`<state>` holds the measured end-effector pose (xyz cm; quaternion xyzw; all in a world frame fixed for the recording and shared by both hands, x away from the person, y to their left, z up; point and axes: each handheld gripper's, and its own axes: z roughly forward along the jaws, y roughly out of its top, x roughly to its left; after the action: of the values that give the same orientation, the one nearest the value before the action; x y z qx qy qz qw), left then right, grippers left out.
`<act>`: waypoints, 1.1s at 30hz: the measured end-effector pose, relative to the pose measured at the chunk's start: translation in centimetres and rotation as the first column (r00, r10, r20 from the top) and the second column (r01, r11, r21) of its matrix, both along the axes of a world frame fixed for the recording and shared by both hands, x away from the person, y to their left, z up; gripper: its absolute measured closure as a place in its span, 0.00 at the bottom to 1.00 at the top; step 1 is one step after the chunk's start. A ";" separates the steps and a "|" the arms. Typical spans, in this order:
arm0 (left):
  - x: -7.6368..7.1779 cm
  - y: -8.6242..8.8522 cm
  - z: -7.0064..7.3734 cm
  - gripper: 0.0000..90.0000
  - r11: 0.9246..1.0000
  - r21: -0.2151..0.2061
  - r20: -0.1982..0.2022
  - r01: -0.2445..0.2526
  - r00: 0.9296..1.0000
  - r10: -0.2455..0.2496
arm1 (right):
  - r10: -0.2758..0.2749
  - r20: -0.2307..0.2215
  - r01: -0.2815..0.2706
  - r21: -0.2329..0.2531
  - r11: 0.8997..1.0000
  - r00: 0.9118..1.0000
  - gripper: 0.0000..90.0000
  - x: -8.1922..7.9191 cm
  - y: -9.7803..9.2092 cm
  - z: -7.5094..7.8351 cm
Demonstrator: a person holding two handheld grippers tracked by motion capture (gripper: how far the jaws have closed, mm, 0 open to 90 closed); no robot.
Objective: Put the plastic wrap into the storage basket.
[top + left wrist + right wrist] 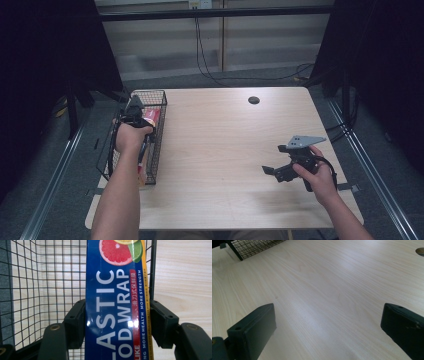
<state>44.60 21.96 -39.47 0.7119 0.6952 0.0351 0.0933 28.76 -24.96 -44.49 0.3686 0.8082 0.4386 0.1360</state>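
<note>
A long, glossy blue cardboard box of plastic wrap (116, 302), printed with white block letters, a red stripe, a yellow edge and cut citrus fruit, sits clamped between the matte black jaws of the left gripper (116, 322), whose flat pads press its two long sides. The box lies inside a black wire basket (156, 95) of thin square mesh at the left edge of the table, and the left gripper (134, 111) reaches down into it from above, held by the person's left hand (129, 136). In the left gripper view the mesh wall stands behind and to the left of the box, with pale wood showing through. The right gripper (274, 171) rests low over the near right part of the table (225, 140), well apart from the basket, its jaws spread wide with nothing between them but bare wood. The tabletop is smooth, light, fine-grained wood with rounded corners and a dark round cable hole (253, 100) near the far edge. Grey floor, black curtains and trailing cables surround it.
</note>
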 end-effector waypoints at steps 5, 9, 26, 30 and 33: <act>-0.1 0.1 0.5 0.42 1.000 -0.002 0.007 0.005 1.000 -0.005 | 0.000 -0.001 0.000 -0.001 1.000 1.000 0.00 0.0 0.1 0.0; -0.3 0.2 1.0 0.41 1.000 -0.014 0.019 -0.002 1.000 0.002 | 0.001 -0.001 -0.001 0.000 1.000 1.000 0.00 0.0 0.1 0.0; -1.1 0.2 3.5 0.26 0.998 -0.057 0.087 0.030 0.996 -0.025 | 0.002 -0.002 -0.002 0.000 1.000 1.000 0.00 -0.1 0.1 0.1; -1.3 -0.1 4.1 0.23 0.995 -0.080 0.105 0.054 0.993 -0.046 | 0.008 0.000 -0.008 -0.003 1.000 1.000 0.00 -0.1 0.2 0.0; -1.4 -0.3 4.5 0.21 0.992 -0.085 0.128 0.091 0.989 -0.080 | 0.003 0.000 -0.003 -0.002 1.000 1.000 0.00 -0.2 0.2 0.1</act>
<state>43.17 21.64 -34.93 0.7324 0.6578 0.0439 0.1700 28.59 -24.78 -44.38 0.3671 0.8093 0.4381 0.1358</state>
